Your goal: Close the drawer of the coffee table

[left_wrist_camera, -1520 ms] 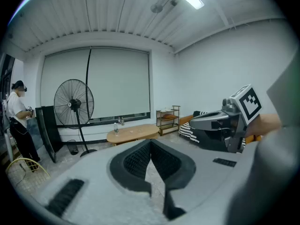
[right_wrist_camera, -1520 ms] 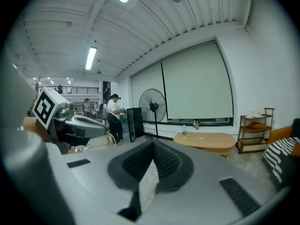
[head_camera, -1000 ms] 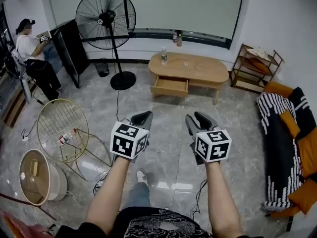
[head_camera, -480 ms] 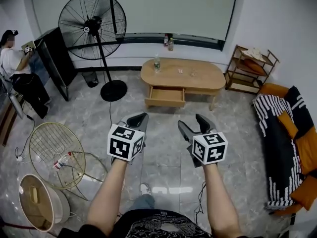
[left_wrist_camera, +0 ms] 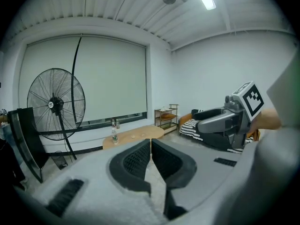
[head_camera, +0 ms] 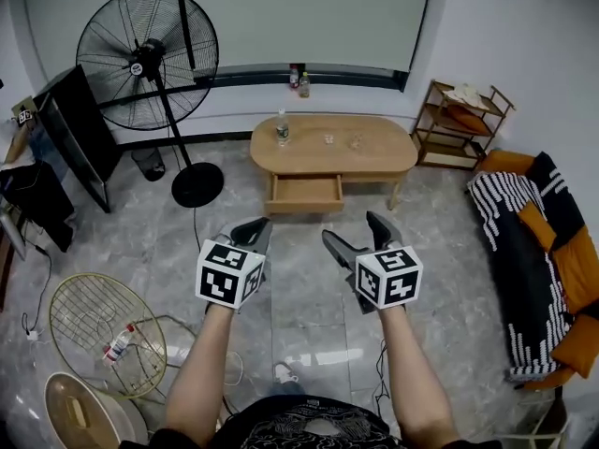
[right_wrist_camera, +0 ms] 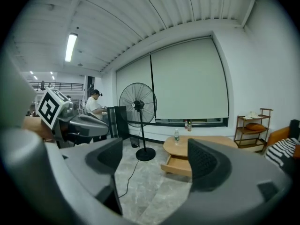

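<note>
The oval wooden coffee table point(head_camera: 374, 154) stands ahead on the grey floor, and its drawer point(head_camera: 306, 193) is pulled out toward me. Both grippers hover side by side well short of it, touching nothing. My left gripper point(head_camera: 253, 230) is shut, its pads meeting with nothing between them point(left_wrist_camera: 150, 144). My right gripper point(head_camera: 353, 230) is open; its jaws have just been opening and hold nothing. Between them point(right_wrist_camera: 157, 161) the right gripper view shows the table point(right_wrist_camera: 206, 142) and open drawer point(right_wrist_camera: 180, 165) in the distance. The left gripper view shows only the table top point(left_wrist_camera: 133, 136).
A water bottle point(head_camera: 282, 127) and small items stand on the table. A standing fan point(head_camera: 148, 59) and a black panel point(head_camera: 80, 129) are at left, with a cable on the floor. A wooden shelf point(head_camera: 454, 124) and sofa point(head_camera: 543, 241) line the right. A wire guard point(head_camera: 105, 321) lies near left.
Both grippers have moved forward toward the coffee table, which now sits more centred ahead. The right gripper's jaws have spread wider; the left stays shut.
</note>
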The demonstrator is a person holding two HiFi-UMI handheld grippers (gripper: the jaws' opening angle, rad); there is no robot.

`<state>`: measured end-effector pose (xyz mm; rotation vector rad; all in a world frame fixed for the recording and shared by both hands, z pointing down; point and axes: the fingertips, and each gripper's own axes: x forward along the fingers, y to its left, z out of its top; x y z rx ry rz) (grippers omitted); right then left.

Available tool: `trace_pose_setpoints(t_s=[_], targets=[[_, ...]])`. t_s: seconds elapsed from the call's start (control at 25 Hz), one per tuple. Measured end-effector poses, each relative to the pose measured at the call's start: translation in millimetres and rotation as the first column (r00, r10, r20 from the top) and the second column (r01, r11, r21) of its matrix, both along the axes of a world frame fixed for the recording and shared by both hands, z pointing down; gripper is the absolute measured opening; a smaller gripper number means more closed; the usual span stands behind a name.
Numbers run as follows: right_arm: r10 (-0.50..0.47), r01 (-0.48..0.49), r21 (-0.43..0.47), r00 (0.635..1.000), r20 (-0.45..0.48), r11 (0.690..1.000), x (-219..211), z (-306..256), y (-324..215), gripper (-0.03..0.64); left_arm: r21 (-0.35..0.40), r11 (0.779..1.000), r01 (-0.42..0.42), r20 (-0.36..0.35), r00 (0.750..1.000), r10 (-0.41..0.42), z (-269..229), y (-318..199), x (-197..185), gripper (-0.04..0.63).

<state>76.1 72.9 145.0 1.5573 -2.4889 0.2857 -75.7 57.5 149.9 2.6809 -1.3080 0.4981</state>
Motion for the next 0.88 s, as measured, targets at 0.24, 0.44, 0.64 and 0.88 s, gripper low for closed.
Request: trace_pose_setpoints(t_s=[0.24,0.44,0.64,0.88], targets=[[0.031,-0.031,0.004,1.000,-0.005,1.000,-12.5,2.1,-34.6,0.428,-0.003,1.000,-0.013,-0.008,1.000,0.013,3.3,-36.9,-12.1,0.008],[0.044,-0.044,0.007,0.999,-0.003,0.999,-22.8,1.3,-54.7,0.428,-0.002,1.000,-0.023,-0.015,1.000,0.023,5.0,-57.9,-21.9,0.008],[0.055,-0.055,0.004,0.998,-0.006,0.998,-27.0,2.6,-69.7,0.423,-0.013,0.999,-0.032,-0.018,0.999,0.032,8.3,-73.7,-27.7,0.008],[0.068,-0.068,0.013,0.998,0.008,0.998,-26.8,2.3,-90.3,0.420,-0.022,0.999,-0.048,-0.013,0.999,0.048,14.1,-91.2,-26.9,0.008]])
